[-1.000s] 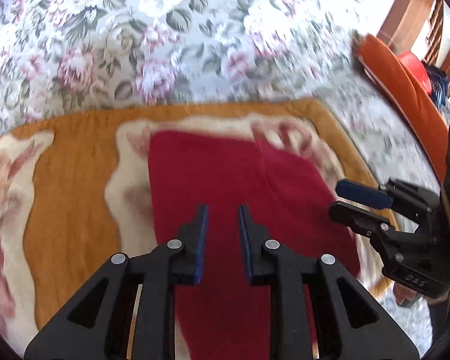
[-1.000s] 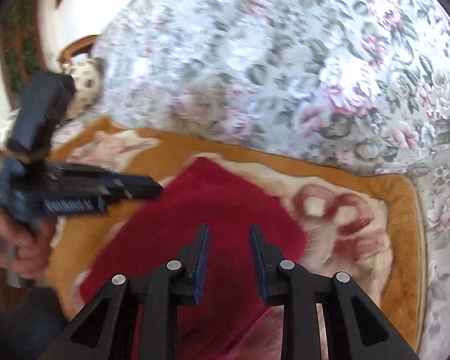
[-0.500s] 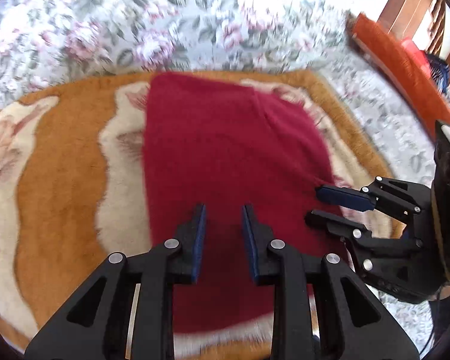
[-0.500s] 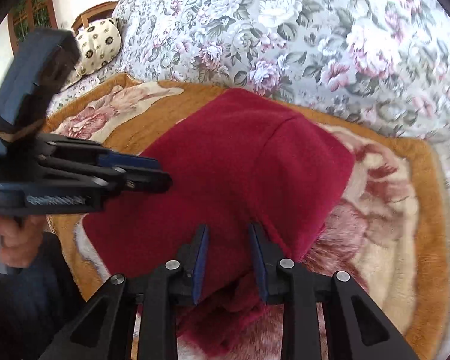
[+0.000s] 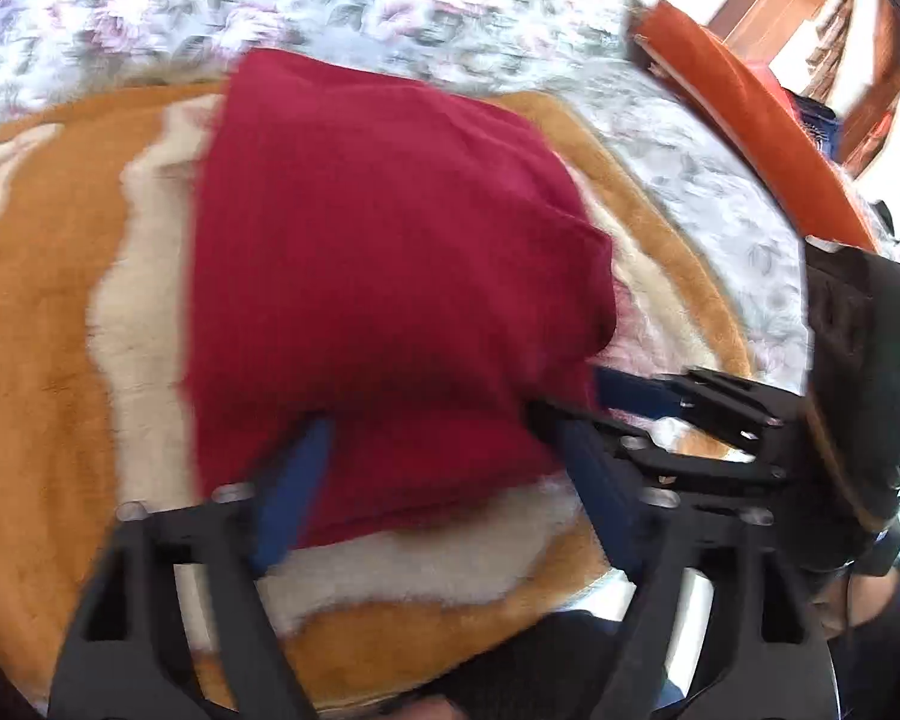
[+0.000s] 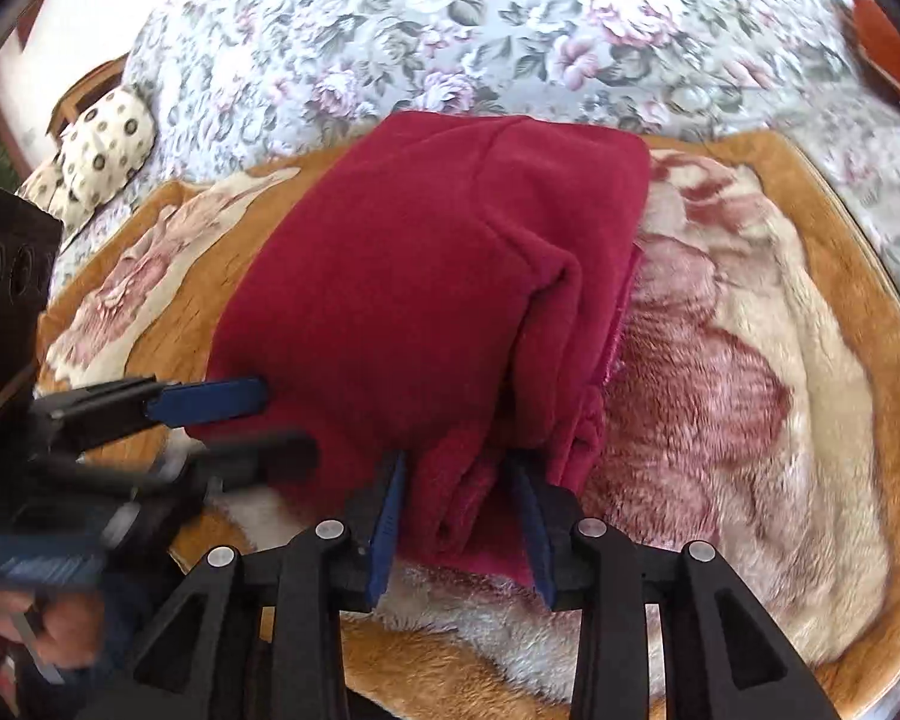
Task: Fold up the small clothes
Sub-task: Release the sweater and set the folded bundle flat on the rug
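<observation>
Now a soft, fuzzy dark-red fleece garment point(image 6: 426, 276), folded into a thick, rounded-edge bundle, is seen lying on a plush orange-and-cream floral blanket point(image 6: 768, 420) spread over a grey flowered bedspread point(image 6: 450, 18). Its near layered edge is straddled by the spread blue-padded right hand-held gripper point(image 6: 459, 516) and left hand-held gripper point(image 5: 444, 480). Compared with half a second ago, both pairs of fingers are parted far wider.
</observation>
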Motion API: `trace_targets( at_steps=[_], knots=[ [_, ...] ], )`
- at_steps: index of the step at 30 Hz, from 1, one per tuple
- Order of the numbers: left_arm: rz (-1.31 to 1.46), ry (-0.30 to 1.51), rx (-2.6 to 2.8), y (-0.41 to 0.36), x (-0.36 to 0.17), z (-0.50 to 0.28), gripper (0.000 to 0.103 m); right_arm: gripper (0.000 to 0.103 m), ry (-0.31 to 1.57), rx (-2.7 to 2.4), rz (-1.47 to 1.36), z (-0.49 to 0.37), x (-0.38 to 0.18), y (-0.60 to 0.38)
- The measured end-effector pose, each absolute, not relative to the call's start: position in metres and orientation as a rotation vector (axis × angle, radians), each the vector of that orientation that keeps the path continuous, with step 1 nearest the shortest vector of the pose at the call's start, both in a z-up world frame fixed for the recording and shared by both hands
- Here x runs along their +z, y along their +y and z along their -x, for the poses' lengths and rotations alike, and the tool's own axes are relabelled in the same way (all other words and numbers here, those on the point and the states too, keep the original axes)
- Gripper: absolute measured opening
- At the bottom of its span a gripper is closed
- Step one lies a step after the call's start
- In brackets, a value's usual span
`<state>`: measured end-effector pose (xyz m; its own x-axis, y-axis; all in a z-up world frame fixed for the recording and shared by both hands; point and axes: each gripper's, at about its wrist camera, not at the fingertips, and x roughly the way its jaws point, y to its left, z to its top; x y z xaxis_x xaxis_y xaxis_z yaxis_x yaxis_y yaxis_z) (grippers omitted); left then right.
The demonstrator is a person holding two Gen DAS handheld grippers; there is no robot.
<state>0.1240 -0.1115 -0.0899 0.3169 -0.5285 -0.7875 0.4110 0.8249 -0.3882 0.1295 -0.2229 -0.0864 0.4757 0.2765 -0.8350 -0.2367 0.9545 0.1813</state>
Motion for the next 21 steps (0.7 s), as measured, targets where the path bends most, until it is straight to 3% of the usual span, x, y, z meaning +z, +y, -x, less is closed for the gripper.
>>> trace_targets(
  at_steps=[2,10,14,21],
  knots=[
    [0.171,1.102,-0.639,-0.11,-0.09,-0.129,0.09,0.033,1.033,0.284,-0.065,-0.127,-0.081,-0.225],
    [0.289,1.063,-0.622,-0.095,-0.072,-0.113,0.09,0.034,0.805,-0.005,-0.061,-0.048,-0.04,-0.246],
    [0.067,0.898,-0.321,-0.074,-0.037,-0.085,0.09,0.034,0.793,-0.076,-0.155,-0.021,-0.042,-0.26],
    [-0.027,0.968,-0.118,-0.062,-0.034,-0.067,0.09,0.034,0.742,0.0,-0.241,0.014,-0.043,-0.228]
  ],
)
